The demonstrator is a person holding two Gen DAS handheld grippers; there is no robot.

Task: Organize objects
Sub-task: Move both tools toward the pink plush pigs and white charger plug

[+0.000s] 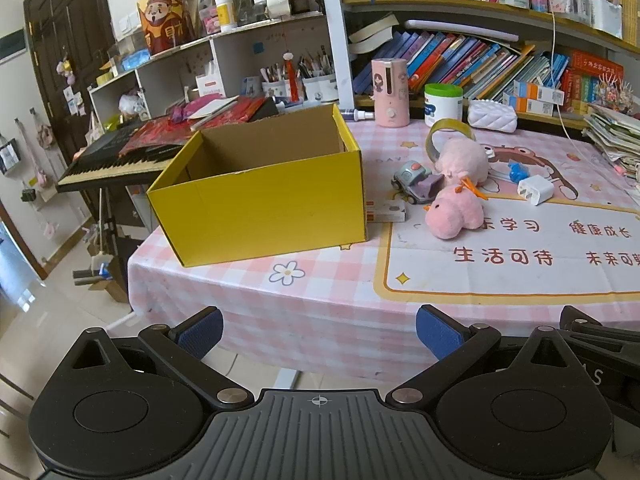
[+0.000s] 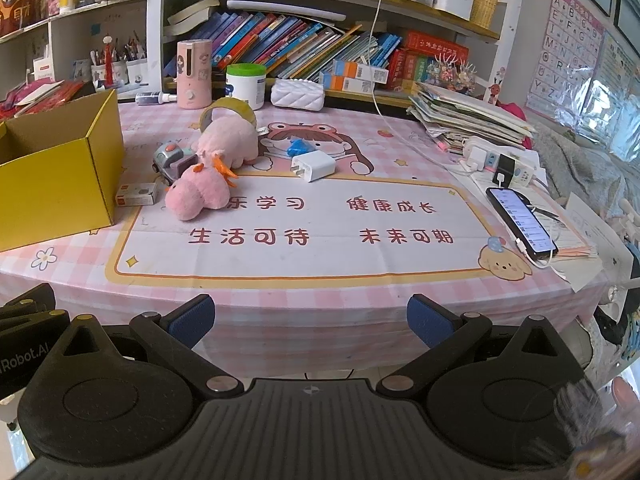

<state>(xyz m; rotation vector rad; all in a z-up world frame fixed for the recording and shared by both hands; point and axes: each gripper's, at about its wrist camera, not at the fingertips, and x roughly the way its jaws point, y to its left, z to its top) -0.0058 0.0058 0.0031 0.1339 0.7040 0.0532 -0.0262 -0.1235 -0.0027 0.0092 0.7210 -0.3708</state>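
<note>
An open yellow cardboard box [image 1: 260, 196] [image 2: 56, 184] stands on the left of the pink checked table; what shows of its inside is bare. To its right lie two pink plush toys [image 1: 456, 210] [image 2: 200, 194], a grey toy car [image 1: 412, 180] [image 2: 170, 160], a small flat box [image 1: 386, 212] [image 2: 136, 194], a white charger [image 1: 534, 190] [image 2: 314, 166], a blue clip [image 1: 516, 172] [image 2: 298, 146] and a tape roll [image 1: 448, 132] [image 2: 228, 110]. My left gripper [image 1: 320, 336] and my right gripper [image 2: 310, 320] both hover open before the table's near edge, holding nothing.
A pink dispenser [image 2: 194, 74], a white tub [image 2: 246, 84] and a quilted white pouch [image 2: 298, 94] line the back under bookshelves. A paper stack [image 2: 468, 116], power strip [image 2: 500, 160] and phone [image 2: 520, 222] crowd the right. A keyboard piano [image 1: 116, 156] stands left of the table.
</note>
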